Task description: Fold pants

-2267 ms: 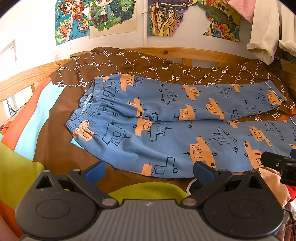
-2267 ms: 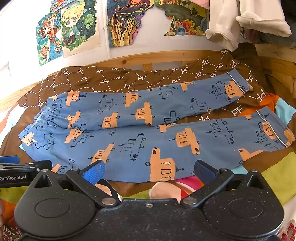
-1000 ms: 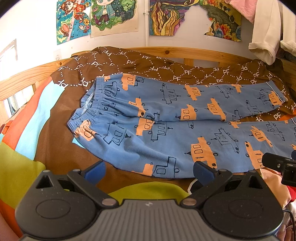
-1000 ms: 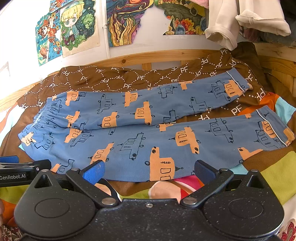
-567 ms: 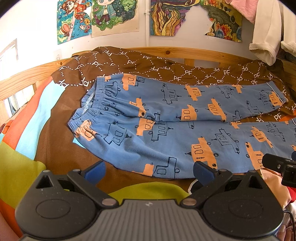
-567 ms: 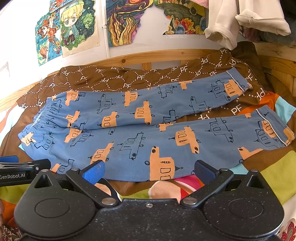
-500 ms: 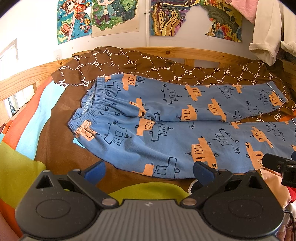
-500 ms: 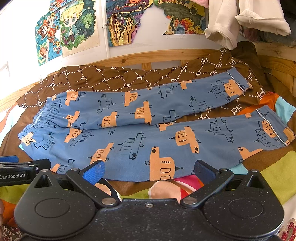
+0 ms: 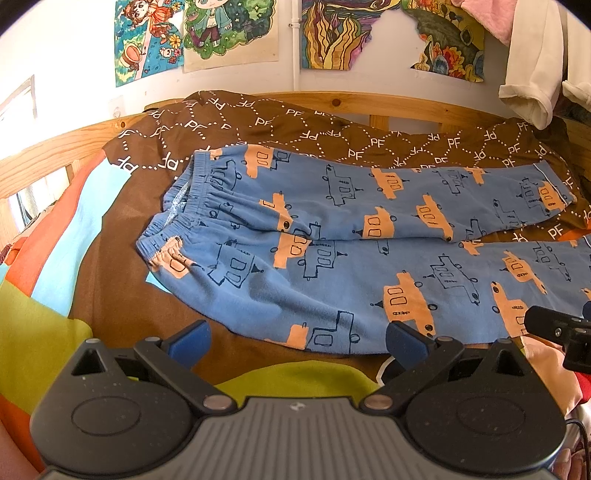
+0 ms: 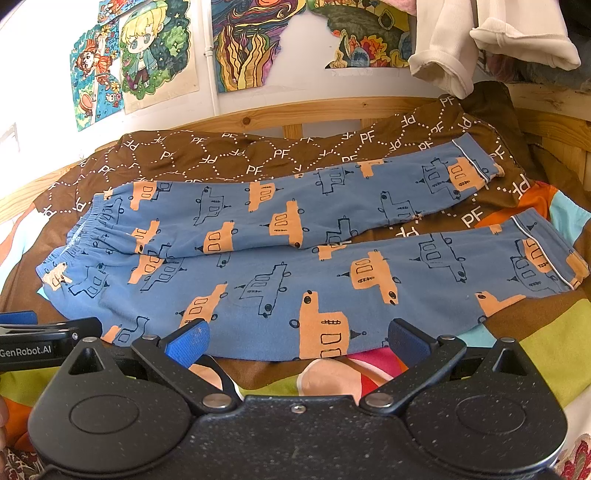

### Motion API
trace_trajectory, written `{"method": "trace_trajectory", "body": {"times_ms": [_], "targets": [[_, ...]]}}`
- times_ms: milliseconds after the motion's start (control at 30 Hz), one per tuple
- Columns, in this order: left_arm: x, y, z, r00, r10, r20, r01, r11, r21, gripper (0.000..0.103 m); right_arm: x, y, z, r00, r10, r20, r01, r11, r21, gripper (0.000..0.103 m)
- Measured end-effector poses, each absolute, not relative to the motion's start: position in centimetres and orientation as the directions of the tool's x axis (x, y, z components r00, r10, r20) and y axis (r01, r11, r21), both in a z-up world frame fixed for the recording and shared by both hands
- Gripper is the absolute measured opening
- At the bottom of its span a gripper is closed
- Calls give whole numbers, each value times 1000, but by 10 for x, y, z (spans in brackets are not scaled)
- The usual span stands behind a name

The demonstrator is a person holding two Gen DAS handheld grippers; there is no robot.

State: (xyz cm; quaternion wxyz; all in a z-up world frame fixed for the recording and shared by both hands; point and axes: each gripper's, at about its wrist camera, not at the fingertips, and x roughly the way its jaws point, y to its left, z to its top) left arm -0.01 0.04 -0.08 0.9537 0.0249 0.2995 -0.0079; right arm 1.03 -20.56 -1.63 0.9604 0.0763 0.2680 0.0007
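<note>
Blue pants (image 9: 332, 236) with orange and outlined boat prints lie spread flat on the bed, waistband (image 9: 181, 218) at the left, both legs running right. In the right wrist view the pants (image 10: 280, 251) show whole, with cuffs (image 10: 546, 258) at the right. My left gripper (image 9: 297, 341) is open and empty, just short of the near leg's edge. My right gripper (image 10: 295, 341) is open and empty at the near leg's front edge, further right. Each gripper shows at the edge of the other's view.
The pants lie on a brown patterned blanket (image 9: 280, 125) over a multicoloured quilt (image 9: 48, 295). A wooden bed rail (image 9: 406, 107) runs along the back below a wall with posters (image 9: 229, 29). Pale clothes (image 10: 480, 37) hang at the upper right.
Almost nothing has changed. Both grippers stay open in front of the near leg with only a slight drift of view.
</note>
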Motion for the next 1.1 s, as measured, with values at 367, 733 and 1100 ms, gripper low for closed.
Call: {"method": "trace_trajectory", "body": {"times_ms": [367,733,1100], "targets": [[6,3,-3,812,-7,-584,33,999,34,103,10,-204,-24,842,48,-537,27,991,131,102],[32,4,14,806,7,-592,22,999,42,103,30,-208,2,840,91,-535,-54,995,85,102],[144,37,80,876,61,-478,27,984,175,103,152,-241,61,650,457,-607,-464,871,159,102]]}}
